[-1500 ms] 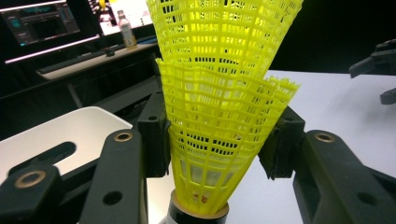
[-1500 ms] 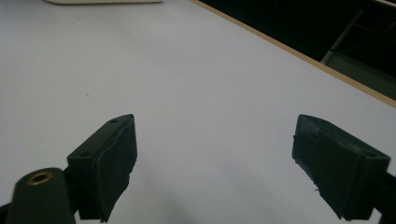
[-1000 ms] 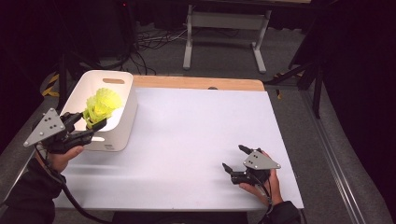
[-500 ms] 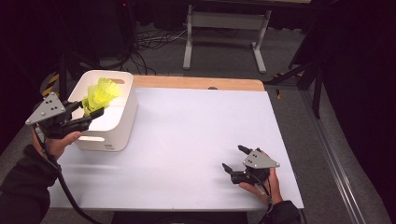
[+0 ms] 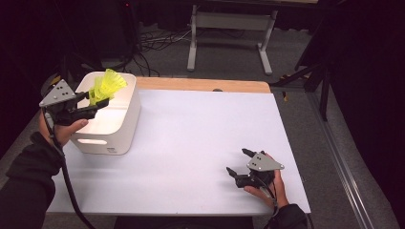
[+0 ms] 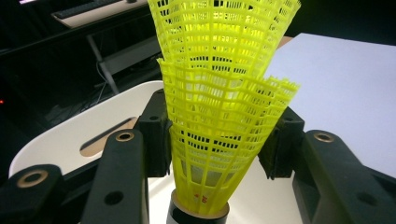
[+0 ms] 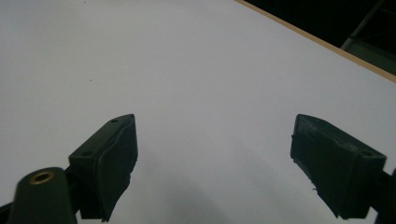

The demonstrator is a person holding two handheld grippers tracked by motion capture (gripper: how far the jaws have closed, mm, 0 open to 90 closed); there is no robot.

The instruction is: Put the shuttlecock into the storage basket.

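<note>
Shuttlecocks (image 6: 219, 116) of bright yellow plastic mesh, two nested one inside the other, are what we see in the left gripper (image 5: 90, 107). Their skirts flare upward like open lattice cones, and the lower one ends in a dark cork base with a white band and small red print. We see the two black fingers (image 6: 154, 135) pinching the lower skirt from both sides. In the high view the shuttlecocks are in the air above the white bin (image 5: 112, 119), which stands near the far left corner of the tabletop (image 5: 200, 143). The left hand (image 5: 64, 129) is raised beside the bin's left wall, with the gripper pointing across the bin opening. The right hand (image 5: 267, 183) rests low near the near right corner of the tabletop, and the right gripper (image 5: 239, 164) points toward the left with its fingers (image 7: 109, 158) spread apart over the bare white surface, holding nothing.
</note>
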